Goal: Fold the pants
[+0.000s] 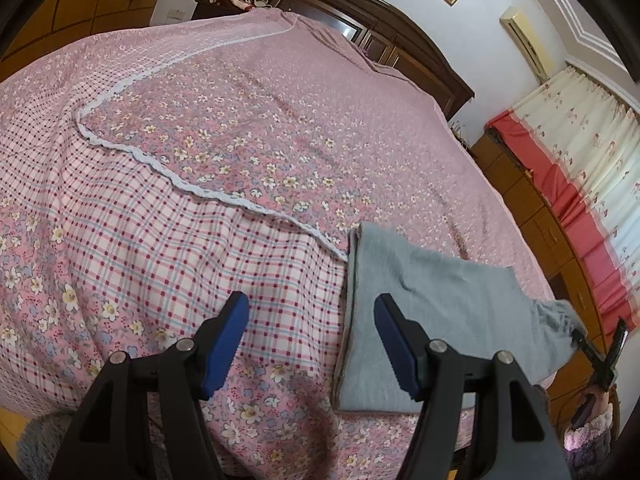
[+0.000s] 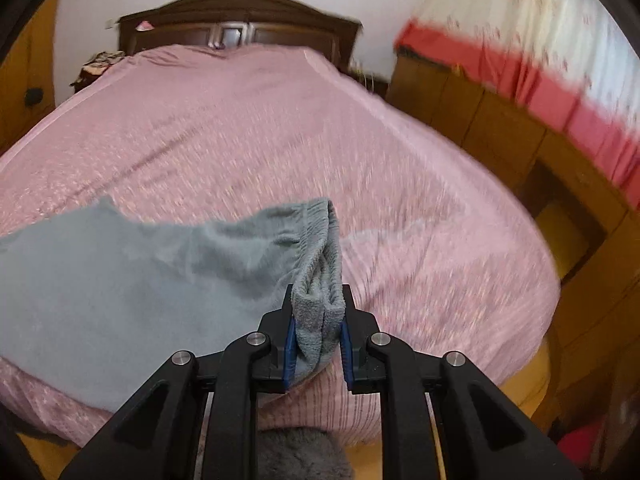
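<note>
Pants (image 1: 436,312): grey, laid flat on the near right part of the bed (image 1: 256,128), one end lifted off at the right.
Right gripper (image 2: 318,336): jaws clamped on the bunched, ribbed waistband, raised clear of the bedspread.
Left gripper (image 1: 312,340): jaws held wide apart, nothing between them, hovering over the checked cloth just left of the pants' left edge.
Right view: blurred, cloth seen trailing away to the left.

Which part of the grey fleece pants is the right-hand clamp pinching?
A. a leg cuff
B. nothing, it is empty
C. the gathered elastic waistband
C: in the right wrist view the right gripper is closed on the bunched elastic waistband of the grey fleece pants.
</note>
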Demonstrator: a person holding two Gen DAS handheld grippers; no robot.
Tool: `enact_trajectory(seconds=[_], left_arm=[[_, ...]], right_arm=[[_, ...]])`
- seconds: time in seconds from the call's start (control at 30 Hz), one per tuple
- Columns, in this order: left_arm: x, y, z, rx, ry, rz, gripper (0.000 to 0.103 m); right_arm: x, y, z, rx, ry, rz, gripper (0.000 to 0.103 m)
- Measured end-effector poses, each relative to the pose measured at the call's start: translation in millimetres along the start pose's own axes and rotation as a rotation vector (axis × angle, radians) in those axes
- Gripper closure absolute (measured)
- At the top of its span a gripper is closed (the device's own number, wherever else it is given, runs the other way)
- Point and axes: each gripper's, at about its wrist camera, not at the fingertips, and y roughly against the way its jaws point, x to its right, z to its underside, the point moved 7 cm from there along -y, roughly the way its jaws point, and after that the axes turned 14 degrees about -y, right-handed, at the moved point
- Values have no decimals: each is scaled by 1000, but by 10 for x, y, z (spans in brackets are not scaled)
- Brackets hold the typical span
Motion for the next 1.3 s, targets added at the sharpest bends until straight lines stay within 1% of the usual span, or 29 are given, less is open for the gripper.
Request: enact_trajectory(seconds=[0.03,0.1,0.17,0.23,0.27,0.3,0.37,0.43,0.5,0.53,0.6,0.7,0.77,0.8,0.87,1.0,1.07,1.1,1.13,1.2,1.3], left_arm=[[-2,2,-3,1,-1,2,34],[8,5,-2,1,-11,-2,34],[24,-1,-8,-3,-18,-12,34],[42,11,-4,1,-23,-18,34],[51,33,-3,10,-25,-14,34],[50,61,-9,24,-20,5,34],[13,115,-18,48,5,45,34],[-74,156,-21,65,58,93,34],[-175,189,-11,79,125,148,34],[-240,218,-5,92,167,180,34],[-337,268,5,112,209,199,34],[-453,333,16,136,255,226,29],[-489,355,15,142,270,243,29],[-499,357,20,141,274,248,29],[-506,358,22,138,273,252,29],[-476,334,7,133,262,250,29],[-479,320,-1,131,260,247,29],[-486,325,-3,130,262,248,29],[-493,327,-6,131,266,251,29],[-464,336,2,137,280,258,29],[-524,371,19,155,301,277,28]], right_arm=[[-159,104,-67,28,27,-19,85],[-595,312,-153,63,75,-95,85],[-1002,455,-163,102,88,-175,84],[-1536,592,-100,139,108,-265,84],[-1826,647,-41,154,120,-314,84],[-2106,699,29,165,124,-370,84],[-2660,829,208,195,100,-515,84],[-3178,893,434,210,87,-652,84],[-3649,861,699,206,124,-736,84],[-3909,819,871,195,181,-753,84],[-4303,677,1182,159,294,-724,84],[-4513,492,1407,103,321,-699,84],[-4539,447,1453,102,324,-681,84],[-4548,470,1453,119,333,-675,84],[-4483,573,1370,188,359,-665,84],[-4522,906,1279,298,415,-671,84],[-4690,875,1407,271,490,-669,84],[-4764,785,1497,246,523,-649,84],[-4836,662,1606,208,541,-630,84],[-4904,530,1736,147,534,-644,84],[-4955,510,1820,158,544,-623,82]])
